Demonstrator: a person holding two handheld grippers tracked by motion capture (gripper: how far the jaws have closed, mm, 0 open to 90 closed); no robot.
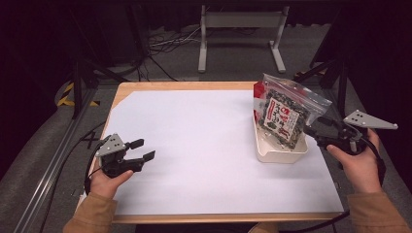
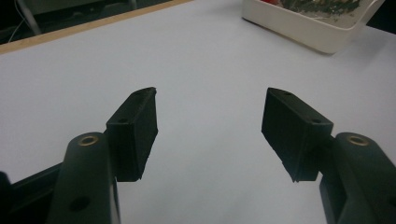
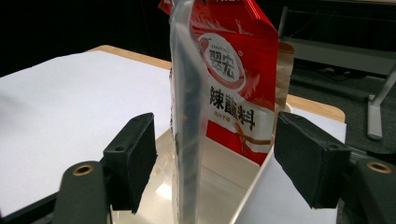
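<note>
A cream tray [image 1: 280, 155] sits on the right side of the bench [image 1: 194, 141], which is covered with a white sheet. Two packets stand in the tray. The clear zip bag [image 1: 284, 114] leans against its far end and holds dark leafy contents behind a white and red label whose print is too small to read from the high view. Behind it, at the far left corner of the tray, is a red pouch [image 1: 259, 94]. In the right gripper view the red pouch [image 3: 236, 79] shows a white round logo with red Chinese characters that look like 翠宏, and below it large black characters that seem to read 辣蘸料, with a smaller line underneath that cannot be made out. The right hand-held gripper [image 1: 316, 132] is at the tray's right edge, just beside the clear bag; its jaws stand wide apart on either side of the bag's edge [image 3: 187, 116] without pressing on it. The left hand-held gripper [image 1: 141, 149] hovers over the bare sheet at the near left, well apart from the tray, its jaws open with nothing between them.
</note>
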